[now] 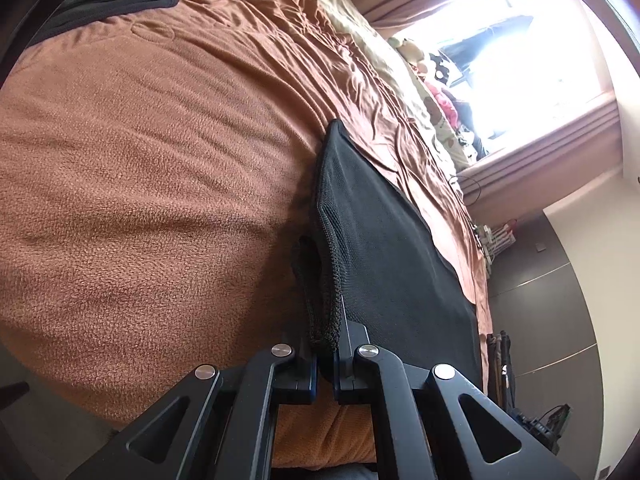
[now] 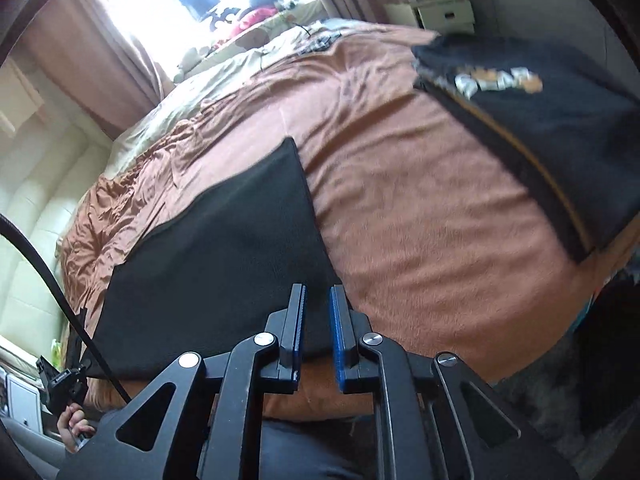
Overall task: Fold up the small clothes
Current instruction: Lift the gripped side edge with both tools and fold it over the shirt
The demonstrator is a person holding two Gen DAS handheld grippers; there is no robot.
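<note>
Your left claw (image 1: 326,344): jaws pressed together on a bunched black mesh edge of the black garment (image 1: 376,240), at its near end. Your right claw (image 2: 318,320): jaws apart, nothing between them, poised just above the garment's near edge. Garment: flat on the brown blanket (image 1: 140,200), close to the bed's near side. Folded black pile (image 2: 532,128), with a printed logo: same blanket, well apart from the garment. Window (image 2: 168,4): bright, beyond the far end of the bed.
</note>
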